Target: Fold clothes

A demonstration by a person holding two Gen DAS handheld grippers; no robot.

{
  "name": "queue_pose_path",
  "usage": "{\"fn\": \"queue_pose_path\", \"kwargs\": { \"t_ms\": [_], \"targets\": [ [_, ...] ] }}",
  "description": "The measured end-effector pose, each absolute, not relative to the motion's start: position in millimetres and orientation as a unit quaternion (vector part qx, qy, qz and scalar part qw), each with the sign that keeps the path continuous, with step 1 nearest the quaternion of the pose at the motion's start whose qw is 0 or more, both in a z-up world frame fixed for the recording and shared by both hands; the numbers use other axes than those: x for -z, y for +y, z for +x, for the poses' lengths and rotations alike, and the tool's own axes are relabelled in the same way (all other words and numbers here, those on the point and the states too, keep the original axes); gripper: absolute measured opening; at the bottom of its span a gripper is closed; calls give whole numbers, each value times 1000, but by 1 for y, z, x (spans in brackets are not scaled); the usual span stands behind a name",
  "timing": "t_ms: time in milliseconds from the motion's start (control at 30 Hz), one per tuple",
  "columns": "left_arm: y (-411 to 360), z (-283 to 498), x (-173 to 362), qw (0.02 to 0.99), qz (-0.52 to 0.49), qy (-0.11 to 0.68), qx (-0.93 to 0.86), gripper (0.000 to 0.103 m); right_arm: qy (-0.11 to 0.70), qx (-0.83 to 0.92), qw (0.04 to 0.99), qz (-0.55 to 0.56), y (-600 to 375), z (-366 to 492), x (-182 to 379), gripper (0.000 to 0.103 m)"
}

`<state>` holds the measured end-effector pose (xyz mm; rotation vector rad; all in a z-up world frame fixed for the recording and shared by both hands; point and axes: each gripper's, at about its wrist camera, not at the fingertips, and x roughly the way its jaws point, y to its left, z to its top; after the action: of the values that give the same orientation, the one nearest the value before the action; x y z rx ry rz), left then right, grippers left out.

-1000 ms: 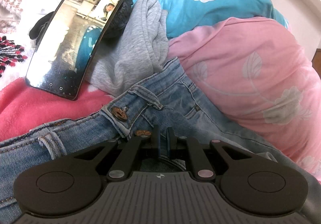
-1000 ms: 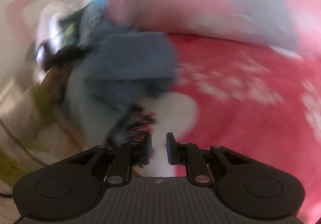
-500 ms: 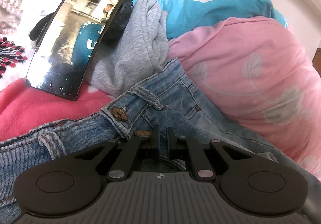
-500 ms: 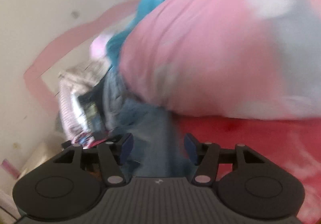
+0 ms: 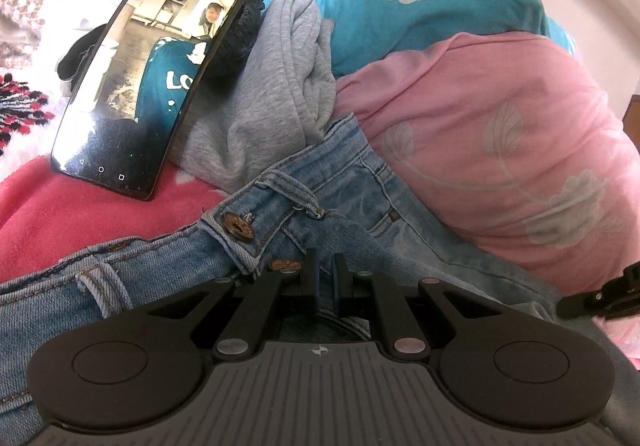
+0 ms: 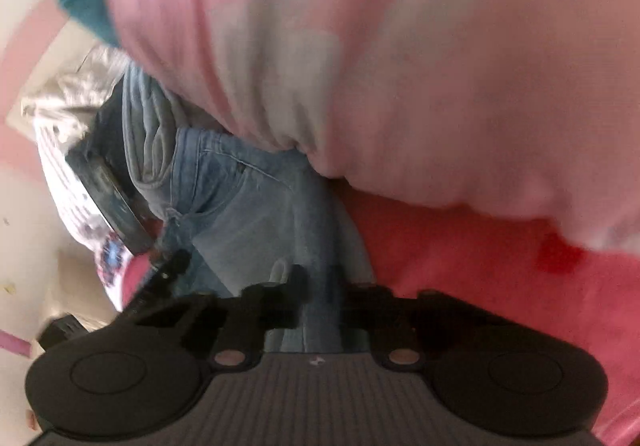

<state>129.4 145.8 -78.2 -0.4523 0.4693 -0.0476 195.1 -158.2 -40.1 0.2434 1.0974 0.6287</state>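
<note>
Left tool point(image 5: 324, 278) clamped on light-blue denim jeans point(image 5: 340, 202) near the waistband; right tool point(image 6: 316, 286), its jaws just closing, pinches the jeans.

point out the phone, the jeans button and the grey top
phone point(image 5: 148, 74), left wrist view, middle of the screen
jeans button point(image 5: 238, 226), left wrist view, the button's face on the waistband
grey top point(image 5: 276, 86), left wrist view, its folded middle
</note>
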Motion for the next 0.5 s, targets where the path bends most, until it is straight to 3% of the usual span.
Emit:
{"fn": "queue_pose_path", "kwargs": {
  "t_ms": [167, 333, 500],
  "targets": [
    [146, 129, 78, 947, -221, 232, 23, 9, 406, -269, 866, -113, -119, 171, 0, 3],
    [146, 130, 78, 947, -219, 232, 24, 9, 289, -222, 818, -444, -73, 149, 49, 2],
    [147, 130, 78, 947, -220, 233, 25, 9, 300, -222, 800, -469, -75, 164, 80, 3]
  ]
}}
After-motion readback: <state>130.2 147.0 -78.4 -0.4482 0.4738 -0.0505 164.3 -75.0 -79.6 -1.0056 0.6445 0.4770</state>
